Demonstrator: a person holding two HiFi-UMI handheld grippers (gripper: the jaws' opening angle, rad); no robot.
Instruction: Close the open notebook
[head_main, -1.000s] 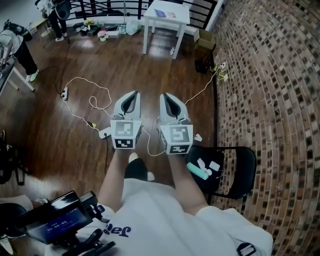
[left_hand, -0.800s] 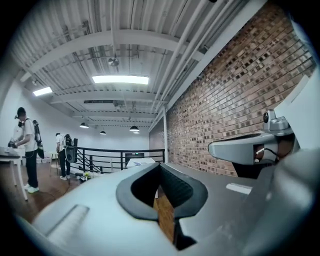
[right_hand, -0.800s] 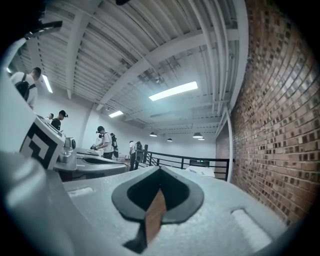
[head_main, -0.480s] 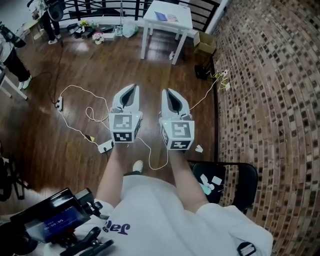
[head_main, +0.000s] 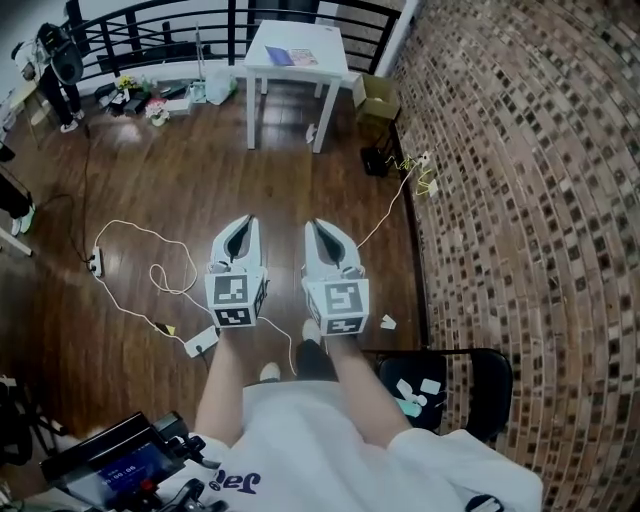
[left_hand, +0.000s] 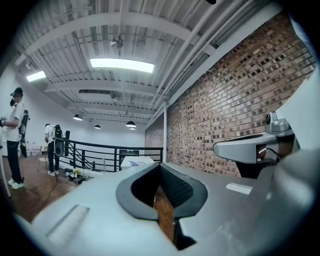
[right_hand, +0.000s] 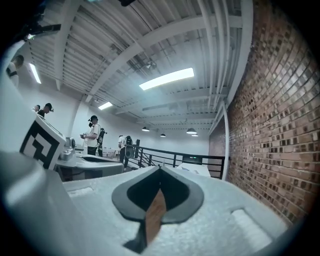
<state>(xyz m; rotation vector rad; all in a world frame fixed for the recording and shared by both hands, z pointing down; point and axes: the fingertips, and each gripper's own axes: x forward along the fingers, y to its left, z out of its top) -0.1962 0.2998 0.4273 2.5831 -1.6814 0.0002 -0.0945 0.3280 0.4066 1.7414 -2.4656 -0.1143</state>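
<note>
The open notebook (head_main: 293, 56) lies on a small white table (head_main: 262, 64) at the far end of the wooden floor, near the black railing. My left gripper (head_main: 243, 223) and right gripper (head_main: 318, 227) are held side by side at mid-height, pointing level toward that table and well short of it. Both are shut with nothing between the jaws. In the left gripper view the left gripper (left_hand: 160, 164) has its tips together, with the table (left_hand: 136, 161) small and far beyond. The right gripper view shows the right gripper (right_hand: 160, 168) the same, and the table (right_hand: 196, 169) beyond it.
A brick wall (head_main: 520, 180) runs along the right. A black chair (head_main: 480, 372) with small items stands at my right. White cables and a power strip (head_main: 201, 341) lie on the floor to the left. A cardboard box (head_main: 372, 97) sits beside the table. People (right_hand: 92, 137) stand at the far left.
Both grippers have travelled forward together across the floor toward the white table, staying shut and side by side. The table now sits nearer and further left in the head view.
</note>
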